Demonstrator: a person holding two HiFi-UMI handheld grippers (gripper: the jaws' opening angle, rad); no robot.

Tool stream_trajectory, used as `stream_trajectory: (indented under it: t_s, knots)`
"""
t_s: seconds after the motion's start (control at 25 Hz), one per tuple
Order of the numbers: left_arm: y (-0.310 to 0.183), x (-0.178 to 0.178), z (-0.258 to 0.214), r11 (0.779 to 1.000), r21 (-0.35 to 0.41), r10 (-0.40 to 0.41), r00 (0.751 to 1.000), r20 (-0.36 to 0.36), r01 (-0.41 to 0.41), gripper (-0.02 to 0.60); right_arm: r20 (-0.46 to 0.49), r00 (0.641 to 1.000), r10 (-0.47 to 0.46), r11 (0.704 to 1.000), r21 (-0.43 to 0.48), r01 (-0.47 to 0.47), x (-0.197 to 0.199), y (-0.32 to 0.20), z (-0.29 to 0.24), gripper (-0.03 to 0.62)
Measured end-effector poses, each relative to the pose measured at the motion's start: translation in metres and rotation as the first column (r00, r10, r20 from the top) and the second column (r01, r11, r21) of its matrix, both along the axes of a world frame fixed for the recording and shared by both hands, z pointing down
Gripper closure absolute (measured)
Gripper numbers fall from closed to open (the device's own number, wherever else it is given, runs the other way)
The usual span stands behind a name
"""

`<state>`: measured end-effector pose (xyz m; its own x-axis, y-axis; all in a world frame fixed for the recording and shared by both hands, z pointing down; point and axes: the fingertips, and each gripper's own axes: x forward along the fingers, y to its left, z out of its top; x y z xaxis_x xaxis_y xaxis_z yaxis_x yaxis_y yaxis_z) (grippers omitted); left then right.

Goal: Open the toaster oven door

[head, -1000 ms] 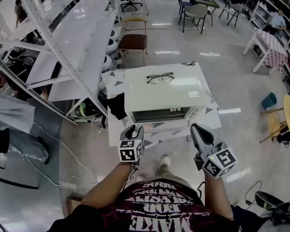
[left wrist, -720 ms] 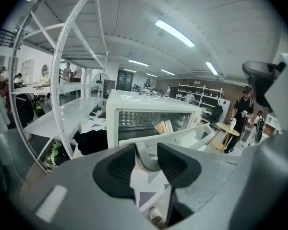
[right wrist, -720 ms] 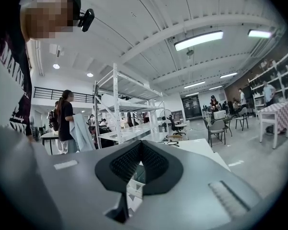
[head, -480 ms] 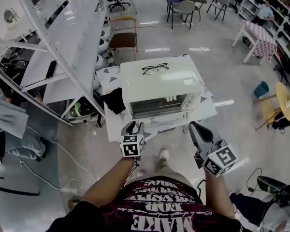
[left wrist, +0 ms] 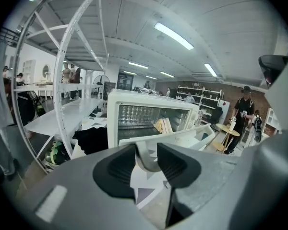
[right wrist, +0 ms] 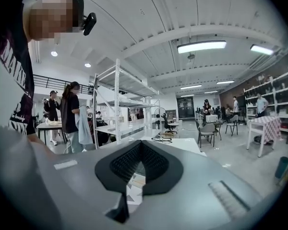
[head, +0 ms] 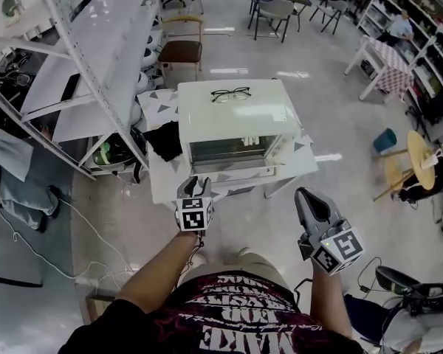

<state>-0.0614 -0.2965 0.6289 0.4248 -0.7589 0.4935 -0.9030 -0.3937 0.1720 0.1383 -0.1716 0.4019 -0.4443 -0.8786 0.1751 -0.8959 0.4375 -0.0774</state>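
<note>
Snugly around door handle (left wrist: 145, 162), left tool (left wrist: 146, 151)

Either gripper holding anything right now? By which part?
Left gripper is shut on the toaster oven door's handle, near its left end. Right gripper holds nothing.

The toaster oven (head: 232, 113) is cream, the glasses (head: 230, 93) black, the table (head: 161, 189) white with grey triangles. Upper right, a cloth (head: 387, 50) is checked red and white.

Bright, even room light, ceiling strip lights (left wrist: 173, 36) above the toaster oven (head: 232, 116), pale glare streaks on the floor (head: 332, 109) behind it, fisheye bending, dark corners, close foreground soft.
</note>
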Motion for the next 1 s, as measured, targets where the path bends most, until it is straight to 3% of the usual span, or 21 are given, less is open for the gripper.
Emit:
stream_trajectory:
  t_s: [0.28,0.44,1.0]
  knots:
    - [0.020,0.000,0.021,0.997,-0.028,-0.068,0.997,0.033,0.069,0.442,0.008,0.994,-0.109,0.994,0.006,0.109,0.011,-0.020,-0.004,0.568]
    - [0.028,-0.002,0.028,0.994,0.013,-0.110,0.994,-0.004,0.110,0.451,0.027,0.990,-0.139,0.990,-0.004,0.139,0.026,-0.028,0.003,0.568]
    - [0.043,-0.004,0.046,0.980,0.087,-0.183,0.983,0.014,0.181,0.469,0.051,0.979,-0.197,0.980,-0.026,0.199,0.049,-0.035,0.015,0.568]
